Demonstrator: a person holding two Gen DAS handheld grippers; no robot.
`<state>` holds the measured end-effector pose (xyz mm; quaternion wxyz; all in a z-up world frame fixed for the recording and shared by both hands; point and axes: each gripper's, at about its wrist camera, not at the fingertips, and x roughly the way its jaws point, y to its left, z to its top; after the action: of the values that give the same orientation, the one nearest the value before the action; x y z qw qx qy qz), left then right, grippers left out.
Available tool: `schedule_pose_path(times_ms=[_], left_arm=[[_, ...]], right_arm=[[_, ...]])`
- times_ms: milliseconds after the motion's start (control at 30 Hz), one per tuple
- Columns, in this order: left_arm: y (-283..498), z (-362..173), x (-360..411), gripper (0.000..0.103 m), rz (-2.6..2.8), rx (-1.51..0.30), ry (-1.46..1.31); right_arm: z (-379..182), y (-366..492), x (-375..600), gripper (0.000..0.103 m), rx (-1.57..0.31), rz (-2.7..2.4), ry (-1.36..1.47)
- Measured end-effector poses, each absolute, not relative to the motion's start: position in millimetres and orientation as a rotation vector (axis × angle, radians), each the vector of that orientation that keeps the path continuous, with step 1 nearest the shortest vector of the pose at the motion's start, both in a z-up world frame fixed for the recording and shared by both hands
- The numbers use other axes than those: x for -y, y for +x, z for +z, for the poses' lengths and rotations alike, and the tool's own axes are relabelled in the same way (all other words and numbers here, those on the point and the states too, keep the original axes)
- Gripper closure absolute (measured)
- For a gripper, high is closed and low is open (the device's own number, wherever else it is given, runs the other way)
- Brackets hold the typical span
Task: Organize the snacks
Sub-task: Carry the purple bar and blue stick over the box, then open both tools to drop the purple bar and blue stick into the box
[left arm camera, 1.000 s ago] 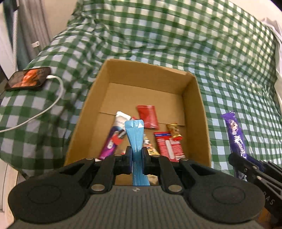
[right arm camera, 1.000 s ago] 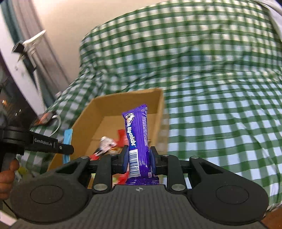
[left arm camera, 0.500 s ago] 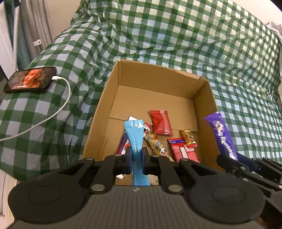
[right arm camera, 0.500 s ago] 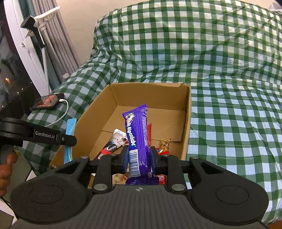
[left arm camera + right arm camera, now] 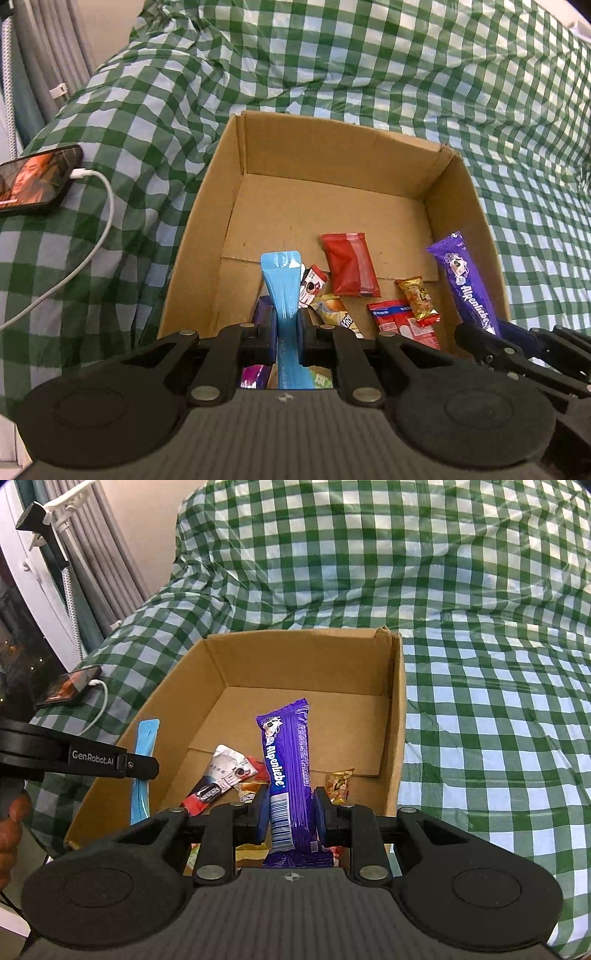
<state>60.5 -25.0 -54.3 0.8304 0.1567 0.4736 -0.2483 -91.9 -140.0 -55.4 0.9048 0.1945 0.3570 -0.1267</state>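
Observation:
An open cardboard box (image 5: pixel 207 206) (image 5: pixel 397 716) sits on the green checked bedspread. My left gripper (image 5: pixel 287 330) is shut on a thin blue packet (image 5: pixel 282 288) that stands upright over the box's near left part. My right gripper (image 5: pixel 290 812) is shut on a purple Alpenliebe bar (image 5: pixel 286 760), held upright above the box's near right side. In the left wrist view that bar (image 5: pixel 465 284) rises just inside the right wall. In the right wrist view the blue packet (image 5: pixel 143 760) shows at the left wall. Several snacks lie on the box floor, among them a red pouch (image 5: pixel 349 264).
A phone (image 5: pixel 33 179) with a lit screen lies on the bedspread left of the box, a white cable (image 5: pixel 99 225) plugged into it. Curtains and a window frame stand at the far left. A person's hand (image 5: pixel 9 834) holds the left gripper.
Both grippers have come forward and lower over the box. The box now looks larger, and the purple bar has moved from outside the right wall to above the box.

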Motion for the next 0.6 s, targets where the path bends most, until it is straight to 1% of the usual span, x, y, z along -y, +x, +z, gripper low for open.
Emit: schedule_pose_path(times_ms=[367,467,500,533,567,600], left_arm=[[78,-71,40,0.091,-0.517,-0.985,0.387],[83,-76,44,0.087,-0.541,-0.995,0.408],[84,-77,45,0.075,-0.551,-0.999,0.419],[84,-77,45,0.041,-0.555,-0.999,0.433],[84,-77,44,0.02,-0.546,-0.993,0.442],[82,-74,42,0.001,-0.528,-0.969,0.447]], right_arm=[[-68,-73,150,0.077,-0.758,-0.279,0.397],[-70,-67,151,0.077,-0.76,-0.279,0.397],[-70,-66,152,0.077,-0.76,-0.279,0.401],[-69,-65,154,0.068,-0.757,-0.284,0.408],[-68,-64,156,0.05,-0.752,-0.293,0.416],[-66,-64,157,0.04,-0.743,-0.302,0.422]])
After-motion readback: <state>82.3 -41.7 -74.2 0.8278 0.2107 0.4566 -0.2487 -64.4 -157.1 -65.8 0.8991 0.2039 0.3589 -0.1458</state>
